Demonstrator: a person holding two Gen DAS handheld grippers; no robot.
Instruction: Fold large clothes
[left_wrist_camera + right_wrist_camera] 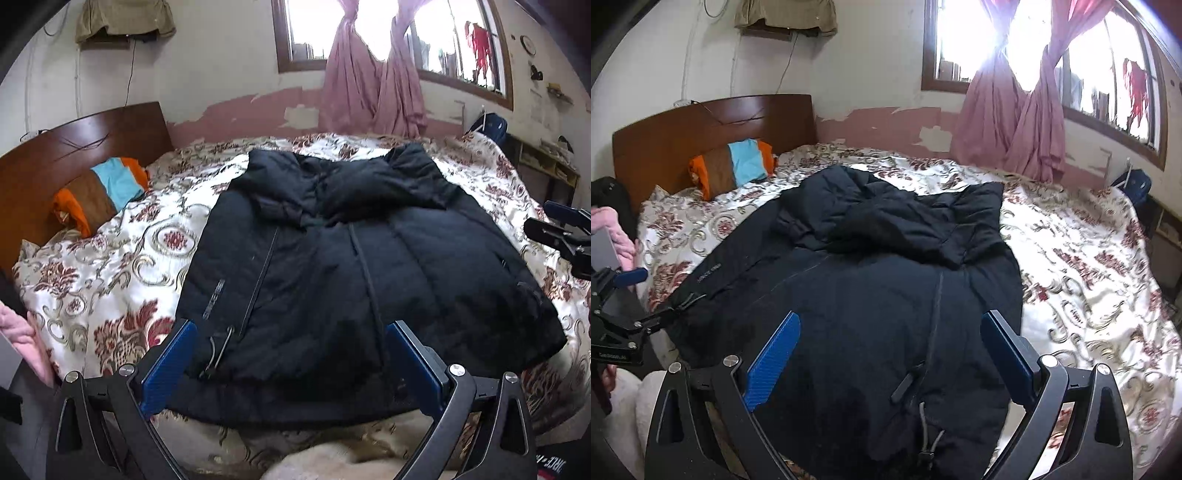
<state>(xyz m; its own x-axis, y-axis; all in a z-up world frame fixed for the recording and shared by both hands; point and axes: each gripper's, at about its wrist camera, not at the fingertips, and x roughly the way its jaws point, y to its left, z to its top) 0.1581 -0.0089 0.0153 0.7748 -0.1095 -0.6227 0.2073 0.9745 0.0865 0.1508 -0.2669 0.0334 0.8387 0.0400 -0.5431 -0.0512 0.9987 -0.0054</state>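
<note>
Both the left gripper [291,328] and right gripper [890,321] hang spread and empty over the near hem of the black padded jacket [332,258], likely bulky, soft, slippery: best pinched at hem corners.

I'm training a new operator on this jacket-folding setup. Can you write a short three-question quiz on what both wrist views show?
1. True or false: the black jacket lies on the floral bedspread with its sleeves folded across its upper part.
2. The left tongs are: A) shut on the hem, B) open near the hem, gripping nothing, C) out of view.
3. Fill in: the striped pillow rests against the wooden ______.

Key:
1. True; both sleeves cross over the chest area.
2. B; the right tongs are open over the jacket too.
3. headboard.
</note>
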